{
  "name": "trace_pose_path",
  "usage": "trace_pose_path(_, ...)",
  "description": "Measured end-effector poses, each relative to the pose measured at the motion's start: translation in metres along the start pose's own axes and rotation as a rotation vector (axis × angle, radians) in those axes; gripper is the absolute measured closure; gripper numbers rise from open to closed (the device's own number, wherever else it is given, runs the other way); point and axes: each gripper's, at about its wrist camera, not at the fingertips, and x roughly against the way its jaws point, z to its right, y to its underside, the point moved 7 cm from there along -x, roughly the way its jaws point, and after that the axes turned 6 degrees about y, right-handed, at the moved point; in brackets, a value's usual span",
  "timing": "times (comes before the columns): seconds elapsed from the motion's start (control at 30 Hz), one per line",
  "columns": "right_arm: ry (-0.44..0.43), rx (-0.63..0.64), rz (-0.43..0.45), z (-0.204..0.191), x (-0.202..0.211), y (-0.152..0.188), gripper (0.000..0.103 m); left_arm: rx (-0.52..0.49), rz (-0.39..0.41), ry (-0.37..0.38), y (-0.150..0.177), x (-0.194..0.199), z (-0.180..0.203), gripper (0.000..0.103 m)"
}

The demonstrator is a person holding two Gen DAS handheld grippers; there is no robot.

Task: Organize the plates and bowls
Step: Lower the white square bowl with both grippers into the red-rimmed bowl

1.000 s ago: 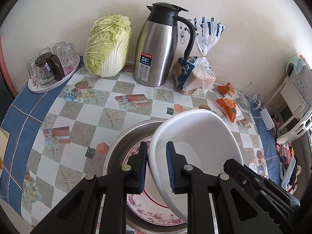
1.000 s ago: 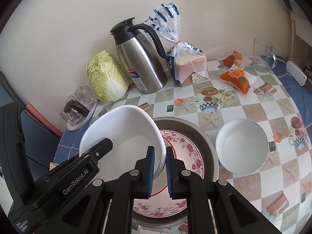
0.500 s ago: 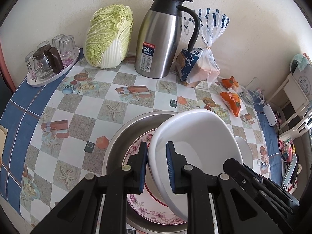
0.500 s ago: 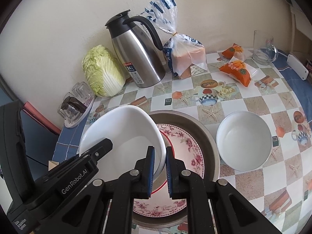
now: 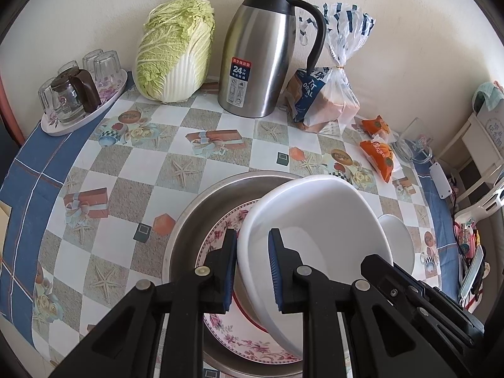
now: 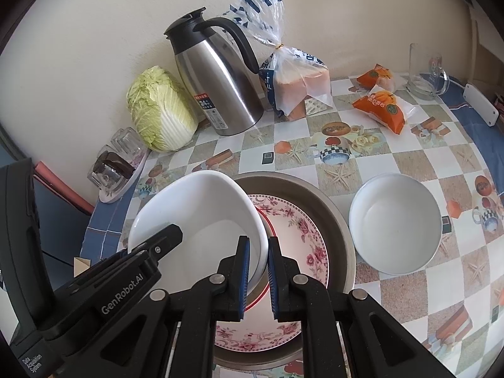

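A large white bowl is held tilted above a steel basin that holds a floral plate. My left gripper is shut on the bowl's left rim. My right gripper is shut on its right rim. A second white bowl stands on the table right of the basin.
Along the wall stand a tray of glasses, a cabbage, a steel thermos jug, a bagged bread loaf, orange snack packs and a glass mug. The checked tablecloth lies around the basin.
Both grippers have risen and drawn back slightly with the white bowl still held between them. The table things sit lower in view.
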Motion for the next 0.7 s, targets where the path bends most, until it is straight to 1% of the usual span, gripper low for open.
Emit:
trace_pose_path(0.4,0.003,-0.006,-0.015,0.0017,-0.0056,0.0016,0.091,-0.001,-0.021,-0.011,0.0014,-0.0052,-0.001,0.083)
trace_pose_path(0.7,0.002,-0.008,-0.02,0.0013,-0.0072,0.0021,0.091,0.0,-0.023,-0.013,0.0008,-0.0068,-0.0015,0.083)
